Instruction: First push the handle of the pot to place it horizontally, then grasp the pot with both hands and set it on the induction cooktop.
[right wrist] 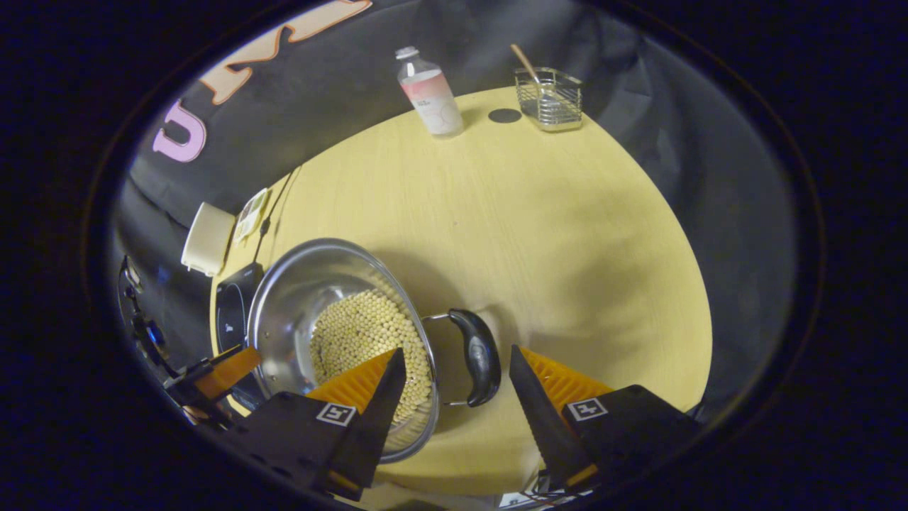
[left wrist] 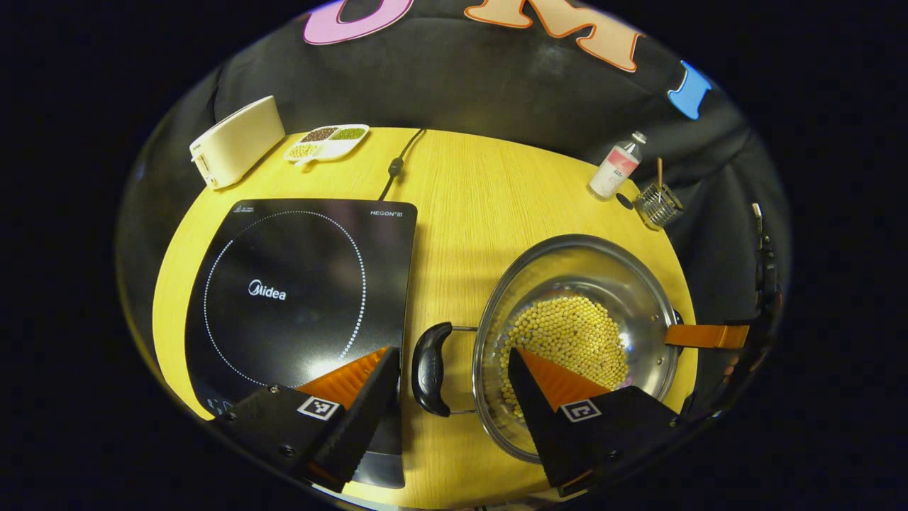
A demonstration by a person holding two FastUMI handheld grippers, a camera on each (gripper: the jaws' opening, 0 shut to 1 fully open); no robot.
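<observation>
My left claw (left wrist: 451, 358) is wide open, with its two fingers spread far apart and pointing forward and down. My right claw (right wrist: 450, 358) is wide open too, and its fingers are spread the same way. From the left gripper view, I can see one finger of my right claw reaching in from the far side.

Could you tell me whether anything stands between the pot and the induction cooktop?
Nothing visible does. The pot sits beside the induction cooktop, with only bare table and its own near handle between them. The toaster and divided dish lie behind the cooktop.
</observation>
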